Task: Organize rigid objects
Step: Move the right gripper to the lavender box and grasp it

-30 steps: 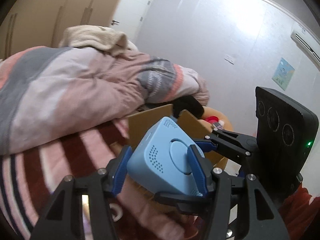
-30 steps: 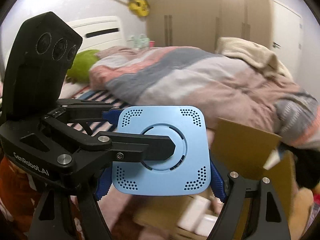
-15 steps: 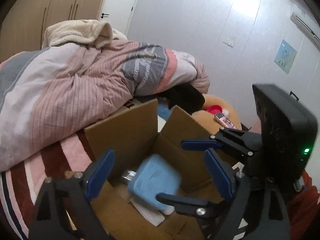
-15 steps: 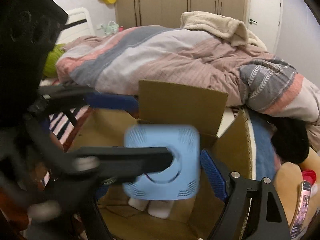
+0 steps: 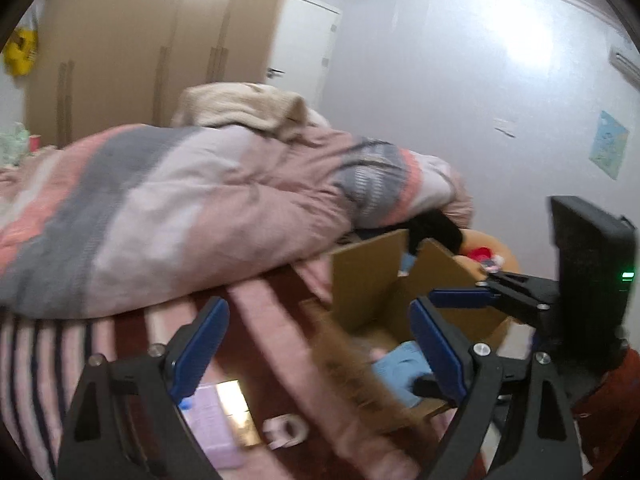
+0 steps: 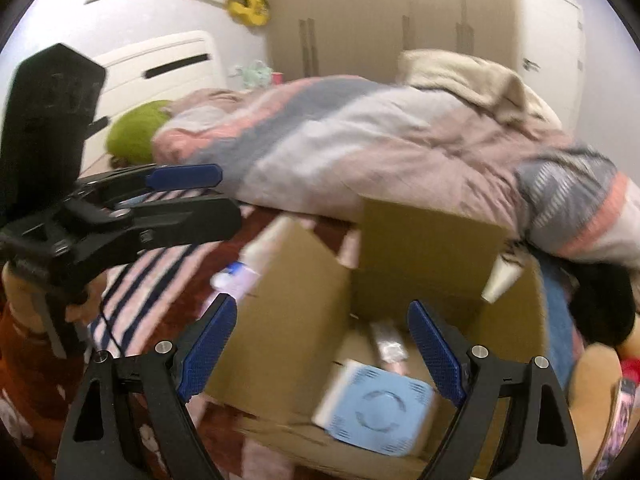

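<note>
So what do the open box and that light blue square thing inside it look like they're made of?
The box looks like plain brown corrugated cardboard, matte, with stiff flaps standing up. The light blue device looks like moulded plastic with a smooth satin finish: rounded corners, a ring-shaped groove and perforated corner grilles. Blur leaves finer texture unclear.

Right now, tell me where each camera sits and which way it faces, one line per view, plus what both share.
Left wrist: sits on the left hand-held gripper, open, faces over the bed to the box and wall; the right one shows at right.
Right wrist: sits on the right hand-held gripper, open, looks down into the box at the blue device; the left one shows at left.
Shared: box, blue device, duvet.
</note>
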Tool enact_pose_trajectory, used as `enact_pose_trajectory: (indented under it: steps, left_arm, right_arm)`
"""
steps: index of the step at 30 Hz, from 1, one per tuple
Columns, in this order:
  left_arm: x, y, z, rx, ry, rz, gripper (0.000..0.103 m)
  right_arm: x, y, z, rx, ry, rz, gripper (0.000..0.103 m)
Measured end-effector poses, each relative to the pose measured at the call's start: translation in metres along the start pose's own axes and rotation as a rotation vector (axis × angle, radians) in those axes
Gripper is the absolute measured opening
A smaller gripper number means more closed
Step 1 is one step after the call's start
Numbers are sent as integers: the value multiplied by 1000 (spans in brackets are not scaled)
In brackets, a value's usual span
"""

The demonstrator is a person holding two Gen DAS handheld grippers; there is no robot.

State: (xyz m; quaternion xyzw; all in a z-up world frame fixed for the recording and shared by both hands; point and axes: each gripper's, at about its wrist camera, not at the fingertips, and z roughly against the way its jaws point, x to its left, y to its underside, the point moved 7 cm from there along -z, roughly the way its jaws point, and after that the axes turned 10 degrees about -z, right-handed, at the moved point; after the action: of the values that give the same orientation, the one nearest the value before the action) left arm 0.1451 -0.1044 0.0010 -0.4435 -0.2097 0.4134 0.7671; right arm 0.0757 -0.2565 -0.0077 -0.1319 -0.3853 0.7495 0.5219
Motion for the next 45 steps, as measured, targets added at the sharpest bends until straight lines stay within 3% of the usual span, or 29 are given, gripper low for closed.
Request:
enact_pose_trajectory:
  steps: [5,12,17,20,23,29,38,41,45]
  left_arm:
    - [45,28,37,-14,-96,35,91]
    - [87,87,69,-7,-192,94,91]
    - [108,133,74,29,-217,161,91]
    - [117,157,71,46,-205,208,91]
    - [120,168,69,51,-193,235,91]
    - [121,172,65,50,-170,246,91]
    - [123,167,67,38,-138,262,91]
    - [123,166,69,33,-133,263,91]
    - [125,167,72,31,-139,268,91]
  right_arm:
    - [76,2,-12,-31,-171,98,86]
    - [139,32,-76,92,-278,99,86]
    - [132,61,-136,187,-241,-32,83]
    - [117,72,-166,207,-172,-73,68]
    - [104,73,-187,238,-126,-99,64]
    - [85,74,-211,288,-49,-164,63]
    - [95,72,-227,313,1,-169,63]
    - [93,75,-241,344,64,-187,62]
    - [90,69,-248,314,110,-216,60]
